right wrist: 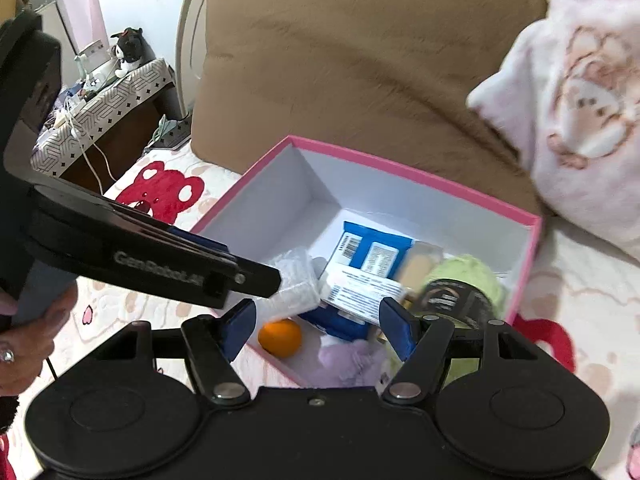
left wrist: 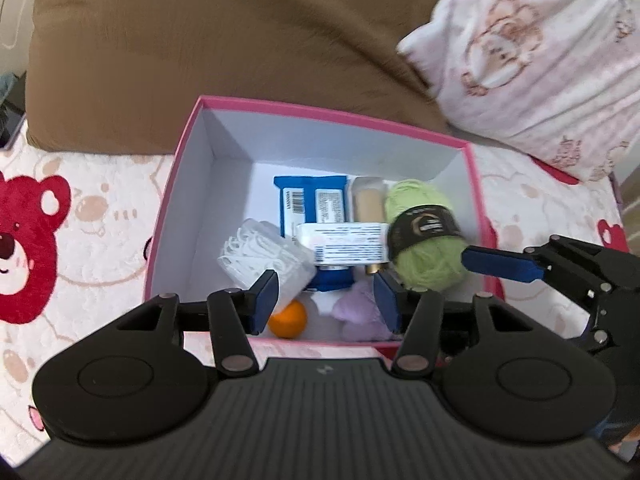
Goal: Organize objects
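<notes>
The pink box (left wrist: 176, 184) sat on the bed, already holding the blue packet (left wrist: 310, 200), green yarn (left wrist: 424, 240), orange (left wrist: 287, 319) and other items grouped right and near; nothing loose was seen outside, so the task appeared largely complete. The left claw (left wrist: 326, 300) and right claw (right wrist: 318, 330) were both spread and empty above the near rim, with open floor at the far left

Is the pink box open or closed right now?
Open. The pink box has no lid on it, and its white inside shows the yarn, orange and blue packet.
</notes>
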Demonstrator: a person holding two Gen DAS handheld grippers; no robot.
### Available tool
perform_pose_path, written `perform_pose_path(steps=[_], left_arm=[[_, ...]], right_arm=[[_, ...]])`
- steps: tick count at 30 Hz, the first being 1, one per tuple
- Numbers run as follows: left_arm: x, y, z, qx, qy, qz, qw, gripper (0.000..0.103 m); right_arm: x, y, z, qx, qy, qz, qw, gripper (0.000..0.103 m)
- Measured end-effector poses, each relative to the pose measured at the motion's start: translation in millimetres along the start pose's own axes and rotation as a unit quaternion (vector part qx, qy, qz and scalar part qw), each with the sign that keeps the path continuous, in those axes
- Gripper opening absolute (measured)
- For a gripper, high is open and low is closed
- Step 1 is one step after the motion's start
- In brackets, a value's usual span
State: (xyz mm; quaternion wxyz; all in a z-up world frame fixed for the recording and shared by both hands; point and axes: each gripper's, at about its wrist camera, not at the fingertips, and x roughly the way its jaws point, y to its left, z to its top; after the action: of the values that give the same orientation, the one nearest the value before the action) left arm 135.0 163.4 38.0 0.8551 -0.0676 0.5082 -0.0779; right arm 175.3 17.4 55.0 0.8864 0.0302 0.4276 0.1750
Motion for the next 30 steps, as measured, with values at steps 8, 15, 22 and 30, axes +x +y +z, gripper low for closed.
perform_pose_path(steps=[8, 15, 22, 30], left_arm=[[-57.9, -23.2, -9.5, 0.018, -0.017, -0.006, 0.9997, 0.056], [-96.0, -42.5, -26.1, 0.047, -0.032, -0.006, 0.9984, 0.059], [-123.8, -70.7, -55.7, 0.093, -0.046, -0.030, 0.9941, 0.063], [-124.4, -97.7, -80.2, 0.121, -0.037, -0.040, 0.9912, 0.066]], right_arm=[[-66.9, 5.2, 0.7, 0.023, -0.002, -0.020, 1.000, 0.073], [-124.3, 10.3, -12.1, 0.031, -0.014, -0.048, 0.998, 0.074], [-166.7, 10.6, -36.1, 0.044, -0.007, -0.085, 0.995, 0.076], [-186.2, 8.2, -62.5, 0.056, -0.002, -0.119, 0.991, 0.078]])
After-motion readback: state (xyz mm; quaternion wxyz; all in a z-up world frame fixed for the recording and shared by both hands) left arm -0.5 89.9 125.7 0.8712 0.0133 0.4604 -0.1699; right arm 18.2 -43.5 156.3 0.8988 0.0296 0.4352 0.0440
